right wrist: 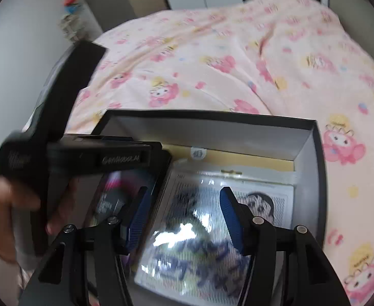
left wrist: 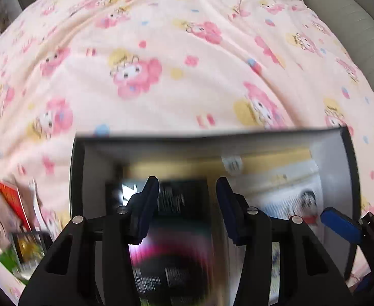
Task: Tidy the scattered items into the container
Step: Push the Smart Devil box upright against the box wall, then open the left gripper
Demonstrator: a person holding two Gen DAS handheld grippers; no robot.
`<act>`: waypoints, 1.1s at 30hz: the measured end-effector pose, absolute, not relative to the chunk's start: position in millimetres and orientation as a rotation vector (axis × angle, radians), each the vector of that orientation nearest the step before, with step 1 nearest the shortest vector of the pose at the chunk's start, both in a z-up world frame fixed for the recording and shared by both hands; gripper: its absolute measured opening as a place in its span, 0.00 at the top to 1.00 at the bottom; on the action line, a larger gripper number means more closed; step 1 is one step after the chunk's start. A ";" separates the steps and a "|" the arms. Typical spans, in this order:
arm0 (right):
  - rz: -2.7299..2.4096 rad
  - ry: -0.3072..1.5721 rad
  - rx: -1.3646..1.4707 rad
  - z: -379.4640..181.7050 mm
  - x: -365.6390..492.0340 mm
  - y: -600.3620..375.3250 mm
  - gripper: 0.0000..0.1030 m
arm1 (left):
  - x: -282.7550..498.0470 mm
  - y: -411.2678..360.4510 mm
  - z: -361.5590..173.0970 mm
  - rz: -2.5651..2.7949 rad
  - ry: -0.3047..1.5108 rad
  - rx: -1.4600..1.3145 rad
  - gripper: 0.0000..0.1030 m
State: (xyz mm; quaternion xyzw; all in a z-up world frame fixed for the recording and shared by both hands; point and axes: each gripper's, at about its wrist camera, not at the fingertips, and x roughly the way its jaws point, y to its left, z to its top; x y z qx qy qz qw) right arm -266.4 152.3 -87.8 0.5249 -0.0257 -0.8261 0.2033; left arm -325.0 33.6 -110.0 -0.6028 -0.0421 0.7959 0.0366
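Observation:
A black box with grey inner walls (left wrist: 350, 178) (right wrist: 312, 158) sits on a pink cartoon-print bedspread. My left gripper (left wrist: 187, 191) is open over the box, above a dark glossy book (left wrist: 176, 242) with a pink band that lies blurred between the fingers. My right gripper (right wrist: 184, 204) is open over a plastic-wrapped comic book (right wrist: 207, 229) (left wrist: 296, 199) lying in the box. The left gripper body (right wrist: 89, 158) crosses the right wrist view over the box's left side. The right gripper's blue fingertip (left wrist: 340, 224) shows at the left wrist view's right edge.
A red book (left wrist: 10, 199), a green book (left wrist: 8, 260) and another dark item (left wrist: 31, 244) lie scattered on the bedspread (left wrist: 187, 63) left of the box. A yellow sheet (right wrist: 238, 158) lies along the box's far wall. A grey padded headboard (left wrist: 352, 25) stands to the right.

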 end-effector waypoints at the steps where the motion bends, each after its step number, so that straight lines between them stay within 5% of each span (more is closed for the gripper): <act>1: -2.320 -0.081 1.476 -89.7 -272.3 153.3 0.49 | -331.5 32.4 -115.3 2.445 -0.126 -1.869 0.53; 9: -2.334 -0.097 1.526 -108.1 -274.0 164.4 0.49 | -337.1 21.1 -143.5 2.299 -0.226 -2.064 0.61; 20: -2.456 -0.146 1.443 -80.6 -234.1 195.3 0.49 | -253.5 16.7 -112.1 2.208 -0.419 -1.811 0.60; 25: -2.579 -0.056 1.401 -70.4 -213.9 202.4 0.48 | -222.7 35.0 -122.1 1.978 -0.431 -1.891 0.54; 30: -2.435 -0.205 1.468 -86.9 -214.8 203.1 0.48 | -225.4 51.5 -136.9 1.953 -0.415 -1.927 0.54; 33: -2.410 -0.236 1.471 -91.3 -216.9 200.1 0.48 | -229.9 62.0 -146.3 1.911 -0.404 -1.938 0.41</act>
